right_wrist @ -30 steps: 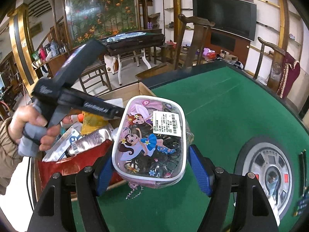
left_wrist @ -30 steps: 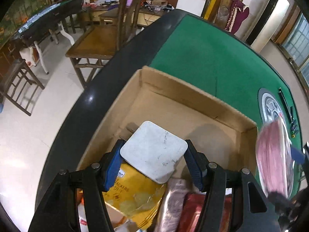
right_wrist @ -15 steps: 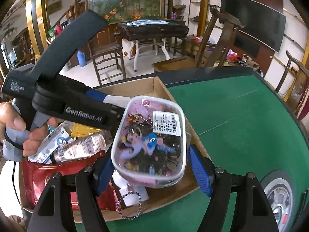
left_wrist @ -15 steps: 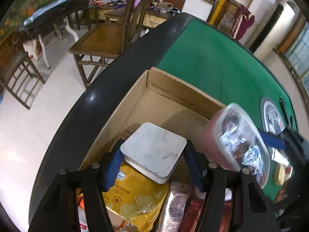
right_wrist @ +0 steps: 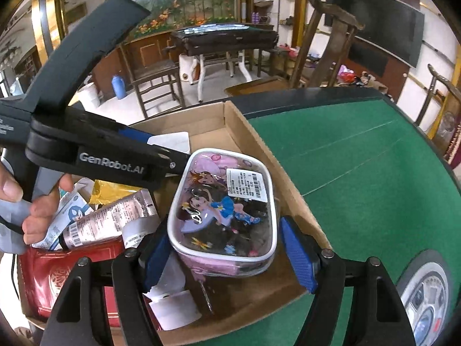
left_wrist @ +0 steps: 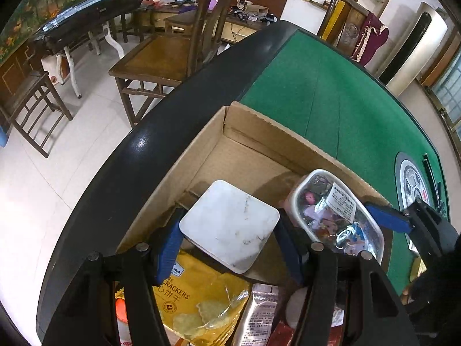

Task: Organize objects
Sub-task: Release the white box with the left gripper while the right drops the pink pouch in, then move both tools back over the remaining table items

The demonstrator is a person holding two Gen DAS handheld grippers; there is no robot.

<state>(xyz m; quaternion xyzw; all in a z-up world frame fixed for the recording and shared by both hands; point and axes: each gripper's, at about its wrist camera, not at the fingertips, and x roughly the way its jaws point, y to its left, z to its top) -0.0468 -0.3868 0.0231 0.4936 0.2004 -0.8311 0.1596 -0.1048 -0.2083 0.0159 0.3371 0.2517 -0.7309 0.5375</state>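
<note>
Cardboard box (left_wrist: 259, 144): plain brown corrugated paper, matt, rough torn edges. Table (left_wrist: 331, 92): green felt top, matt, with a glossy black smooth rim. White square box (left_wrist: 230, 225): smooth hard plastic, scuffed with grey marks. Pouch (right_wrist: 224, 201): clear glossy plastic over a printed cartoon picture, pink sides, paper barcode label. Cracker bag (left_wrist: 201, 302): yellow shiny crinkled film. Tube (right_wrist: 109, 219): silvery glossy plastic. Red packet (right_wrist: 72, 268): glossy. Gripper pads (right_wrist: 296, 253): blue, ribbed; arms matt black plastic.
</note>
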